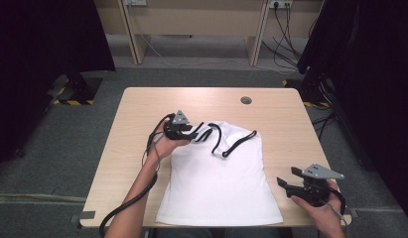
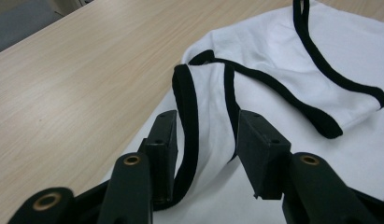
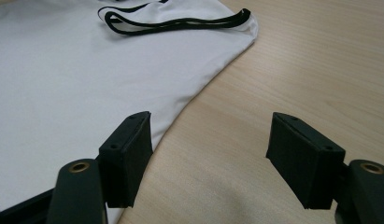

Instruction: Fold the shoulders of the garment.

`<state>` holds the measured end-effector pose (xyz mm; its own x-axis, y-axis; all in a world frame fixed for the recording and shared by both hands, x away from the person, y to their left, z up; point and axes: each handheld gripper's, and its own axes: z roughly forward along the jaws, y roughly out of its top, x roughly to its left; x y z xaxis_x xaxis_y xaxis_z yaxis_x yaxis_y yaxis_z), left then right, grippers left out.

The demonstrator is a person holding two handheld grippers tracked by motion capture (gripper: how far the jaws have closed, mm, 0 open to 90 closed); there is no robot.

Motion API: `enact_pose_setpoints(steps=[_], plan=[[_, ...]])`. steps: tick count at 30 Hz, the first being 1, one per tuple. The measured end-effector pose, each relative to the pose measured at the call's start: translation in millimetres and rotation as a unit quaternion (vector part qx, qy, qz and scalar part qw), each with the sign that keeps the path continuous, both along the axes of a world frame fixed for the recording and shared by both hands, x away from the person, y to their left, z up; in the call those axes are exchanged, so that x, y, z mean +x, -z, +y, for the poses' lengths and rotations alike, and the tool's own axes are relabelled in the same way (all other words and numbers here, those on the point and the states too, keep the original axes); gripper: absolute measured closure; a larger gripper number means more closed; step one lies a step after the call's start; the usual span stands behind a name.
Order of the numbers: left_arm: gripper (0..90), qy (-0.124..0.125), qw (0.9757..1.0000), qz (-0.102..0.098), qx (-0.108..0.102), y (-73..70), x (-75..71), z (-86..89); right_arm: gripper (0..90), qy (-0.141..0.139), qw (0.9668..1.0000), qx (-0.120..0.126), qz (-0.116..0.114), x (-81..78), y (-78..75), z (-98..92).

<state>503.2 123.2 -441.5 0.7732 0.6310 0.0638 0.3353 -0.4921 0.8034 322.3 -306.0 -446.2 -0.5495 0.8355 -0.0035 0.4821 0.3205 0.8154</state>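
While the hands sit at opposite ends of the garment, here's the rundown:

Top: white tank top (image 1: 221,183) with black trim, spread flat on the wooden table (image 1: 137,106), hem toward the person, straps toward the far side.

Left gripper (image 1: 196,133): at the top's left shoulder strap (image 2: 206,116). Strap lies between the jaws, but they stand apart and the pads aren't pinching it, so no grip.

Right gripper (image 1: 286,178): near the table's front right corner, just beside the top's right edge. Jaws spread wide, holding nothing, bare wood between them.

Far strap (image 3: 180,23): loose, curled on the cloth.
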Motion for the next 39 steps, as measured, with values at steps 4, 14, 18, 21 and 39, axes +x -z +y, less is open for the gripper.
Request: enact_pose_setpoints(steps=[4,14,18,21,39], plan=[[56.9,-0.001,1.0000,0.008,0.003,-1.6,9.0,-4.0,30.9,-0.001,1.0000,-0.001,0.000,-0.4,-0.2,-0.1],[61.0,0.012,0.9995,0.027,0.014,3.1,25.5,-13.9,30.8,-0.001,1.0000,0.001,0.001,-0.5,1.0,-0.1],[74.5,0.037,0.9987,0.023,0.025,6.7,23.7,-19.7,30.8,0.000,1.0000,0.001,0.001,-0.7,1.2,-1.3],[80.4,0.048,0.9983,0.019,0.028,8.1,21.0,-21.8,30.8,0.001,1.0000,0.001,0.000,-1.3,0.9,-1.7],[83.6,0.067,0.9969,0.004,0.040,10.2,-14.5,-2.4,30.7,0.001,1.0000,-0.002,0.003,0.1,2.0,-1.3]])
